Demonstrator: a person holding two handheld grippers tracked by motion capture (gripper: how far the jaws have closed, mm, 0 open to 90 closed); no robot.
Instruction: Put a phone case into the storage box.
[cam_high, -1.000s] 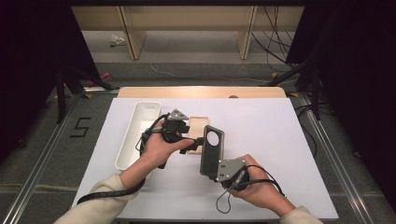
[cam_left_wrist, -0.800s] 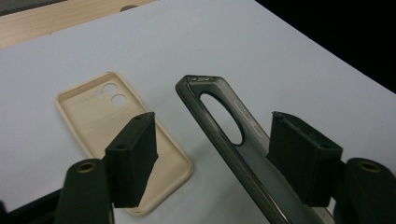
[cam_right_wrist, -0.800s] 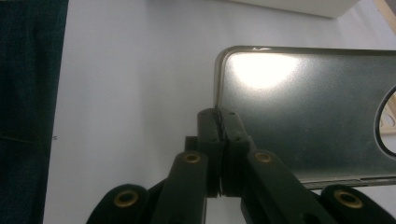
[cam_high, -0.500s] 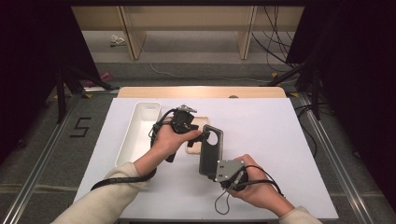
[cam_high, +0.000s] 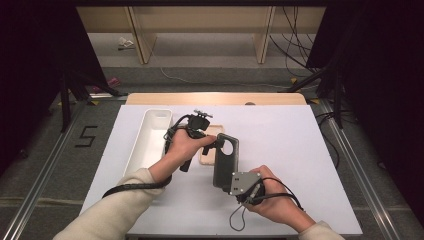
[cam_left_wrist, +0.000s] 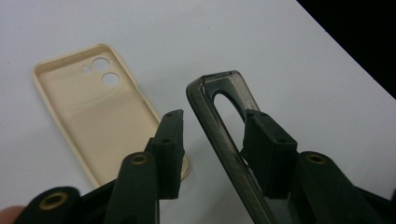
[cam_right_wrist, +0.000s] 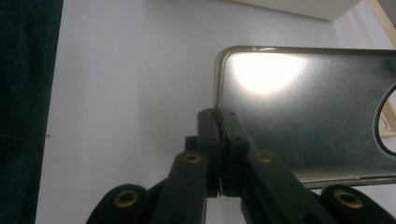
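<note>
A dark translucent phone case (cam_high: 226, 155) stands on edge above the table. My right gripper (cam_high: 229, 184) is shut on its lower corner, and the pads pinch the rim (cam_right_wrist: 220, 116). My left gripper (cam_high: 212, 142) has come to the case's top end near the camera cutout. Its jaws have just been closing and straddle the case wall (cam_left_wrist: 219, 135). A strip of table still shows between the left pad (cam_left_wrist: 170, 140) and the wall. A beige phone case (cam_left_wrist: 93, 107) lies inside-up on the table behind, partly hidden under the left gripper (cam_high: 206, 152).
A long white tray (cam_high: 150, 140) lies left of the hands on the white table (cam_high: 290, 150). A wooden board edge (cam_high: 215, 98) runs along the table's far side. Cables trail from both grippers toward the person.
The left hand moved right from beside the tray to the top of the dark case, and its jaws narrowed around the case wall. The right hand and the case kept still.
</note>
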